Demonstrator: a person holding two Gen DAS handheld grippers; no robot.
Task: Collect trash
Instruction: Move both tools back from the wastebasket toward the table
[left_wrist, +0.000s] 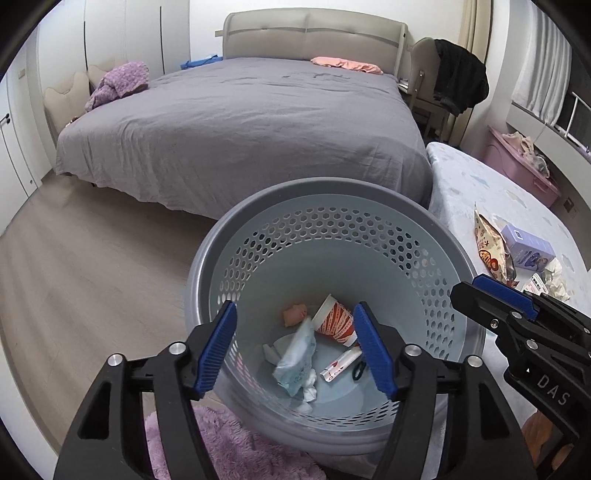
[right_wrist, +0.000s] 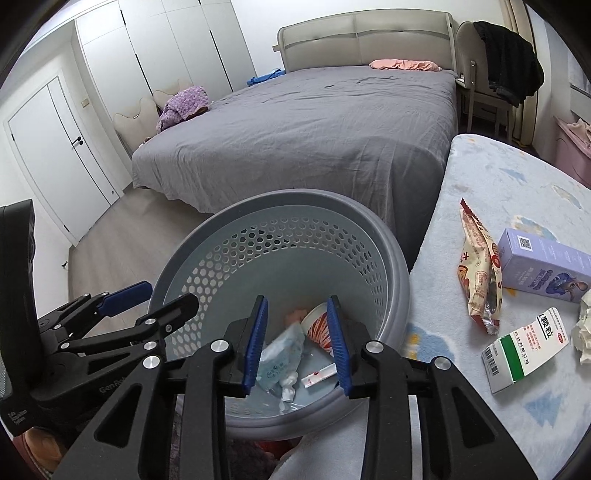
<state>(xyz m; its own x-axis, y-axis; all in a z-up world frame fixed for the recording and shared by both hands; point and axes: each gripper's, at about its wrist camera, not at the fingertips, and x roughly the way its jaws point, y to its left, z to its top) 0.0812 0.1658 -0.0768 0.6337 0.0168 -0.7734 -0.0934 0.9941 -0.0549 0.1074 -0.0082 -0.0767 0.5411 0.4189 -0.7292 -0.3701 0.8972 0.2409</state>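
Note:
A grey perforated basket stands on the floor below both grippers. It holds a paper cup, a blue wipes pack, a small sachet and crumpled tissue. My left gripper is open and empty above the basket. My right gripper is open and empty above it too, and shows at the right of the left wrist view. On the small bed lie a snack bag, a purple box, a green-white medicine box and crumpled tissue.
A large bed with a grey sheet lies beyond the basket. A fluffy purple rug is at the basket's near side. A chair with a black jacket and a pink storage box stand at the right. Wardrobe doors line the left wall.

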